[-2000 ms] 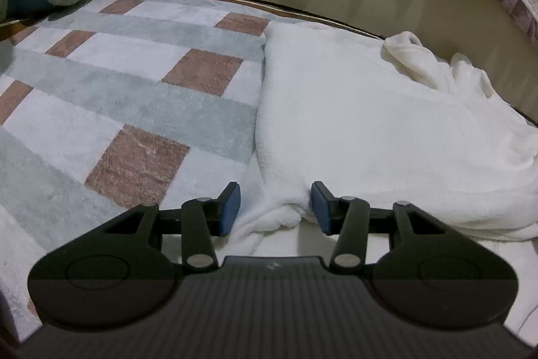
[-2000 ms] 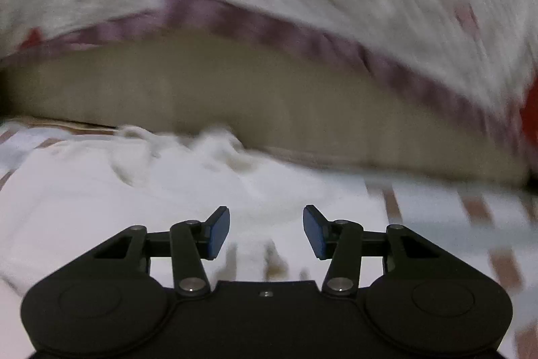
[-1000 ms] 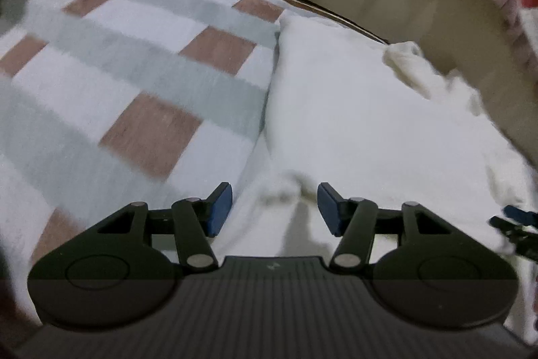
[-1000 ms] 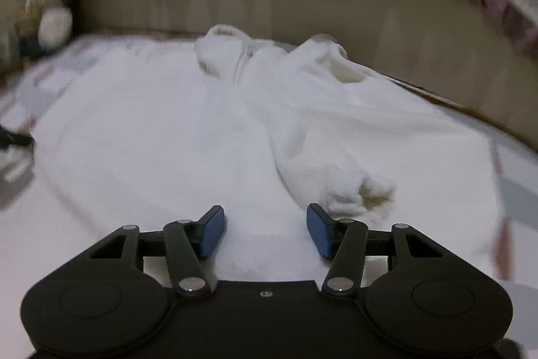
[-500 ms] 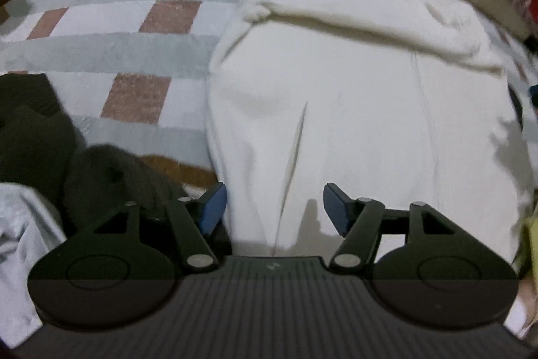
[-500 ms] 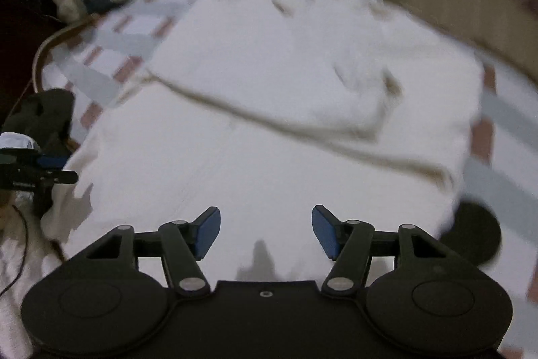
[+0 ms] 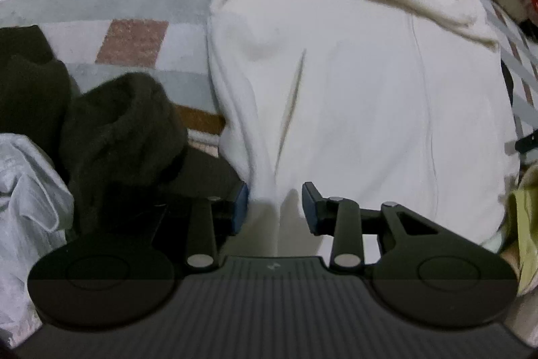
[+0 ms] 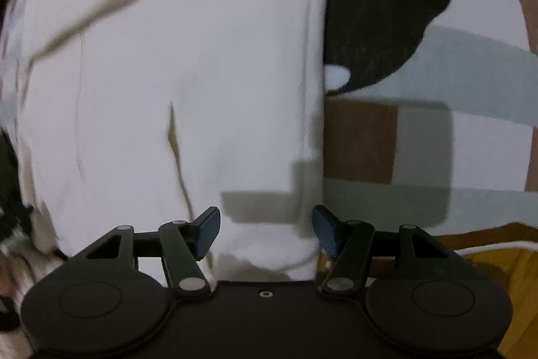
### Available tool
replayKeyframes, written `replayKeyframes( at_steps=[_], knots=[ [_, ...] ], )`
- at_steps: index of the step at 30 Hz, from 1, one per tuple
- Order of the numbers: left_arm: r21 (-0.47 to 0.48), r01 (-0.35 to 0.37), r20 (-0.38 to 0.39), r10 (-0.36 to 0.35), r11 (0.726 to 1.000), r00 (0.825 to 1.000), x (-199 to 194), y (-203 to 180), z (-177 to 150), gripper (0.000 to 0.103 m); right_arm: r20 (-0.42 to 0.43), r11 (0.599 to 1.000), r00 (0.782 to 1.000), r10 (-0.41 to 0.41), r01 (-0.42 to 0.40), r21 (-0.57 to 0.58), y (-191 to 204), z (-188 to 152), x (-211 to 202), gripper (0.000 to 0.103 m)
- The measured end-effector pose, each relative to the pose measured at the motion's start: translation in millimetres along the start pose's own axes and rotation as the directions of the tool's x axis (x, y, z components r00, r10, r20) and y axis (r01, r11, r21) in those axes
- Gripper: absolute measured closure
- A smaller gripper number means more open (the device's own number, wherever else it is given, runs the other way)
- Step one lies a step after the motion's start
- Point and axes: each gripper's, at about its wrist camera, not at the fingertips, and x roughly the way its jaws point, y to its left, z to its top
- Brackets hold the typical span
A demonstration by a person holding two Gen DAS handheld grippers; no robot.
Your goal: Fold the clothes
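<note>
Left gripper (image 7: 275,207): lower centre of the left wrist view, pointing steeply down at the near hem of the white garment (image 7: 353,83). Jaws closing, a raised pleat of white cloth between the blue pads; pads not yet pressing on it as far as I can tell.

Right gripper (image 8: 265,229): lower centre of the right wrist view, jaws spread wide. The garment's near right corner lies between the fingers; nothing pinched.

Garment, position: spread flat on the checked blanket (image 7: 134,9), filling the centre and right of the left view, and the left and centre of the right view. Its straight right edge runs top to bottom in the right view.

Garment, state: top part looks folded over, with a cream-coloured band and bunched fabric crossing the upper part of both views. Long creases run down the body.

Surroundings, left view: dark garment (image 7: 121,130) bunched at middle left, just beside the white hem. Pale grey cloth (image 7: 30,190) at lower left. Yellow-green fabric (image 7: 524,217) at the right edge.

Surroundings, right view: black round patch (image 8: 386,12) at upper right, touching the garment's edge; cannot tell what it is. Mustard fabric (image 8: 487,261) at lower right.

Progress (judgement): early to middle. Garment laid out and partly tidied at the top; the bottom-up fold not yet made.

Left to do (judgement): pinch both hem corners, carry the hem toward the top, then flatten. Other clothes wait.
</note>
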Motion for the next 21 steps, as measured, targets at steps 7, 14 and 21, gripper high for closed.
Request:
replayKeyframes(
  at_steps=[7,14,21],
  knots=[
    [0.091,-0.1,-0.036,0.104,0.991,0.994,18,-14,-1,0.053,-0.084,0.994,0.996,-0.025,0.015,-0.111,16,-5,27,0.033],
    [0.227,-0.222,0.171,0.186,0.948,0.968,-4,-40,-8,0.091,0.027,0.959,1.0,-0.015,0.022,-0.282,40,-21,16,0.091],
    [0.137,-0.077,0.37,0.021,0.988,0.929,-40,-38,21,0.091,0.225,0.91,0.917,0.328,-0.244,-0.335,44,-17,-37,0.093]
  ],
)
